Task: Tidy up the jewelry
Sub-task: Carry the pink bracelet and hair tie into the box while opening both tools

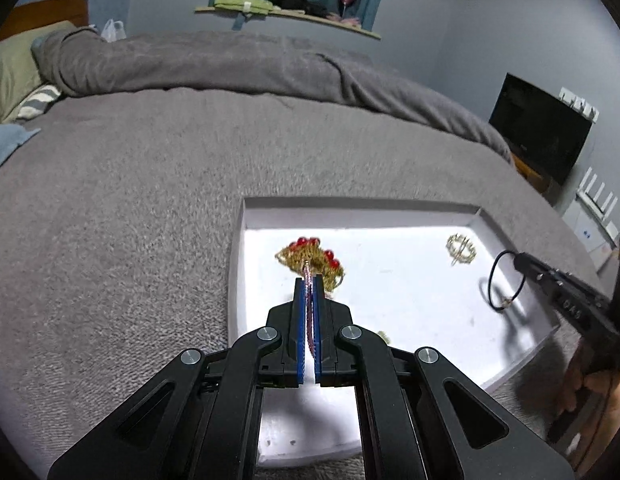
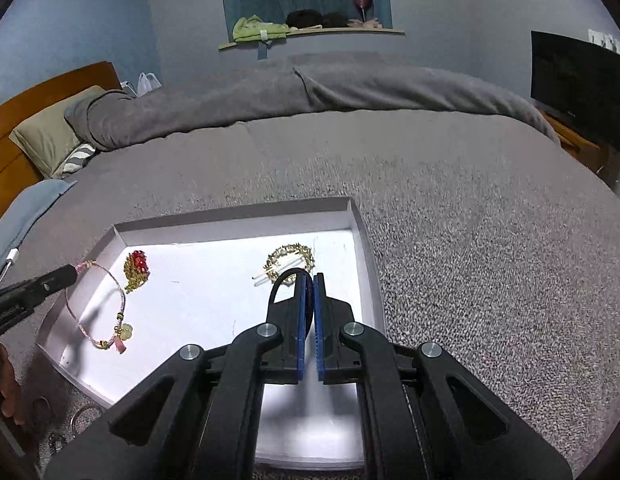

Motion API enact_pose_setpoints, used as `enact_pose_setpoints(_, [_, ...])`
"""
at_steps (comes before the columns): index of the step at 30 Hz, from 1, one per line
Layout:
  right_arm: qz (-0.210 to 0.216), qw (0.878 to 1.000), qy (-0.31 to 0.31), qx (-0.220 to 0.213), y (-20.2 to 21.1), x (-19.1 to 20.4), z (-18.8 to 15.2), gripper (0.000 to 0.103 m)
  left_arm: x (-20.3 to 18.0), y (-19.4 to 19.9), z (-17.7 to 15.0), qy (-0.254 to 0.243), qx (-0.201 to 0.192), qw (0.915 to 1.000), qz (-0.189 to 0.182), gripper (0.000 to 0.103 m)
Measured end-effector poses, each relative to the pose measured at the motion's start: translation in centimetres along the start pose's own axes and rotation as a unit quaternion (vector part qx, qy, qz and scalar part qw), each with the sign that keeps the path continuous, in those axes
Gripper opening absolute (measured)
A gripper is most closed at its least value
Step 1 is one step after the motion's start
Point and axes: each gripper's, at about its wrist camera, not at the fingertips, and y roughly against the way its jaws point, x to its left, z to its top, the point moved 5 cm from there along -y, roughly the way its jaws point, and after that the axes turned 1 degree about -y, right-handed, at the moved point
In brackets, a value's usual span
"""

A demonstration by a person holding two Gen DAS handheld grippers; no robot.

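Observation:
A shallow white tray (image 1: 390,210) (image 2: 237,216) lies on the grey bed. My left gripper (image 1: 308,280) is shut on a pink cord bracelet (image 1: 308,308) and holds it over the tray's left side; the bracelet hangs as a loop in the right wrist view (image 2: 119,304). My right gripper (image 2: 310,278) is shut on a black ring bracelet (image 2: 279,280), seen hanging over the tray's right side in the left wrist view (image 1: 496,276). A gold and red piece (image 1: 310,256) (image 2: 137,270) and a gold chain circle (image 1: 461,249) (image 2: 289,260) lie in the tray.
The grey blanket (image 1: 129,220) covers the bed around the tray. A rolled duvet (image 1: 229,64) and pillows (image 2: 53,132) lie at the far side. A dark screen (image 1: 540,128) stands at the right. Metal rings (image 2: 83,416) lie on the blanket by the tray's near left corner.

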Motion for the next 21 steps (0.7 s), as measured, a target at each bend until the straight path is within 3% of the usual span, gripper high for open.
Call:
enact_pose_setpoints(6, [-0.006,1.000,0.008,0.010,-0.9,0.3,-0.7,0.004,0.6,-2.1,-0.8,0.001,0.028,0.9996,0.005,0.004])
enact_pose_setpoints(18, [-0.001,1.000,-0.007,0.000,-0.6,-0.1,-0.6,0.004,0.2,-1.9,-0.8,-0.018,0.023,0.9993,0.023,0.004])
enact_pose_setpoints(19, [0.001,1.000,-0.009,-0.003,-0.5,-0.1,-0.6,0.005,0.1,-1.9,-0.8,-0.019,0.023,0.9993,0.024,0.007])
enact_pose_setpoints(21, [0.002,1.000,-0.011,-0.005,-0.3,-0.2,-0.6,0.008,0.2,-1.8,-0.8,-0.019,0.021,0.9992,0.027,0.022])
